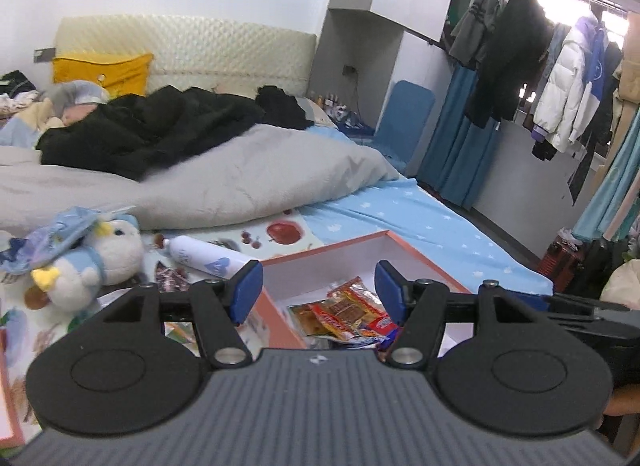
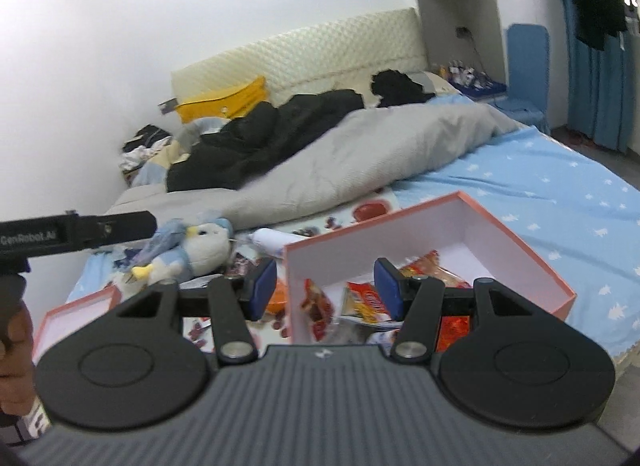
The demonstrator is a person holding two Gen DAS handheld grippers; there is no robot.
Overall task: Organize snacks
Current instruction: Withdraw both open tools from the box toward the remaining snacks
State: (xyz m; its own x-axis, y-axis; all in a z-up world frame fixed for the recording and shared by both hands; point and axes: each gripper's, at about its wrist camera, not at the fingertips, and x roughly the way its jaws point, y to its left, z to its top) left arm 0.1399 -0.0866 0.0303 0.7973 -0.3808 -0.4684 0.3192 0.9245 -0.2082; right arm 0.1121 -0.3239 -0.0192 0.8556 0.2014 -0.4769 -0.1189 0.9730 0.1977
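Both grippers, left gripper [image 1: 316, 288] and right gripper [image 2: 326, 286], half open, empty, above snacks [image 1: 344, 312] in pink box [image 2: 420, 221], lower centre.

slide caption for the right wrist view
Open right tongs above a pink box of snack packets on the bed.

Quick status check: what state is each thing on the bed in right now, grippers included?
Pink box: open, snack packets inside.
Box lid: off, lying left of the box.
White bottle: on its side.
Plush toy: lying down.
Left hand-held gripper: open, empty.
Right hand-held gripper: open, empty.
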